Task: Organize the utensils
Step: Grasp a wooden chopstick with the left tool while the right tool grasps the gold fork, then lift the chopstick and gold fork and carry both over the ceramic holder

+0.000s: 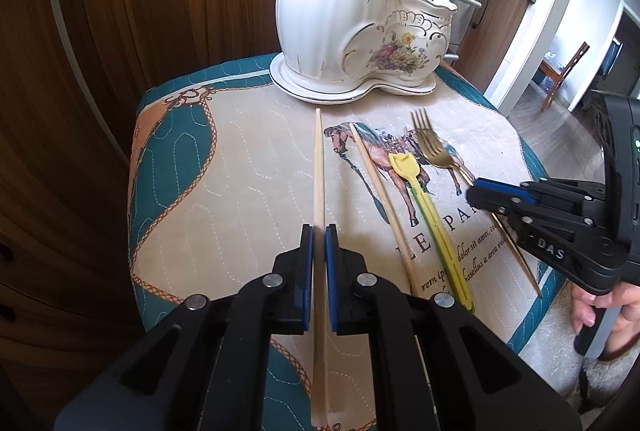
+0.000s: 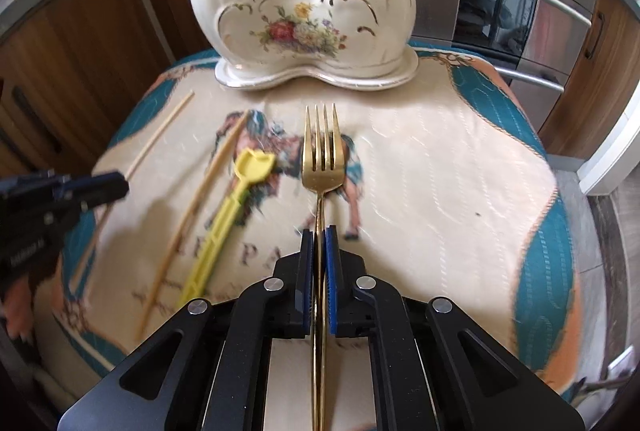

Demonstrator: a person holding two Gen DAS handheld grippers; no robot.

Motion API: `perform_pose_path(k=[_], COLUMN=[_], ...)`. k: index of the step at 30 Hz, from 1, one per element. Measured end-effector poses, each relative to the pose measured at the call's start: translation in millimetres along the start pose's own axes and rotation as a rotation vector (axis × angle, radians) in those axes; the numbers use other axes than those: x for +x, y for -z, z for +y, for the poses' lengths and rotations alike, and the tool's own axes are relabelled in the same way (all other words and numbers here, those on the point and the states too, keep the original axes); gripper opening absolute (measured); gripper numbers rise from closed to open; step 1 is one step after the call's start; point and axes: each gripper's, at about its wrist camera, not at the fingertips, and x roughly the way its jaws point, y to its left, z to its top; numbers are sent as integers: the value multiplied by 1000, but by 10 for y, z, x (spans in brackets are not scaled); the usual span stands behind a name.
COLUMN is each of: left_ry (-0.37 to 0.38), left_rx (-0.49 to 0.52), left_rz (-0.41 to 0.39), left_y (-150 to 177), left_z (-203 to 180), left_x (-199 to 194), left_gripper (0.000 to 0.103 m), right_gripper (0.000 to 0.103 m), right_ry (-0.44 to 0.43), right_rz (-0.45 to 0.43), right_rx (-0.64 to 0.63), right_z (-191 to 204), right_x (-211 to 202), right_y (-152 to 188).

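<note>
On the quilted horse-print cloth (image 1: 224, 167), the left gripper (image 1: 319, 231) is clamped on a pale, slender wooden chopstick (image 1: 318, 159), and the right gripper (image 2: 319, 233) is clamped on the thin handle of a gold four-tined fork (image 2: 321, 155). A second chopstick (image 1: 380, 191) and a yellow plastic pick (image 1: 428, 215) lie between them, before the white, gold-trimmed floral ceramic holder (image 1: 344, 15).

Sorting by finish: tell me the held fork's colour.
Gold; the fork shows best in the right wrist view.
</note>
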Motion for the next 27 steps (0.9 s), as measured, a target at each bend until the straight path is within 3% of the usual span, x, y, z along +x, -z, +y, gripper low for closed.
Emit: perform_pose_path(k=[3, 5, 7, 10, 14, 21, 27], left_ry=[2, 3, 4, 6, 8, 52, 79], left_rx=[6, 8, 9, 12, 13, 36, 79], left_rz=[1, 2, 3, 2, -8, -111, -262], left_y=[0, 1, 7, 10, -4, -83, -236], left_z=[-16, -30, -38, -34, -15, -14, -44], left_x=[1, 6, 7, 2, -18, -233, -540], left_gripper=[6, 6, 6, 6, 6, 6, 6], right_gripper=[9, 16, 16, 7, 7, 7, 7], right_ry=[6, 11, 29, 21, 13, -48, -84], right_rz=[46, 48, 31, 10, -18, -154, -353], right_rx=[-42, -67, -86, -73, -50, -33, -33], right_z=[21, 55, 92, 81, 39, -19, -31], right_x=[-5, 2, 18, 10, -42, -417, -843], right_y=[-24, -26, -22, -7, -9, -74, -172])
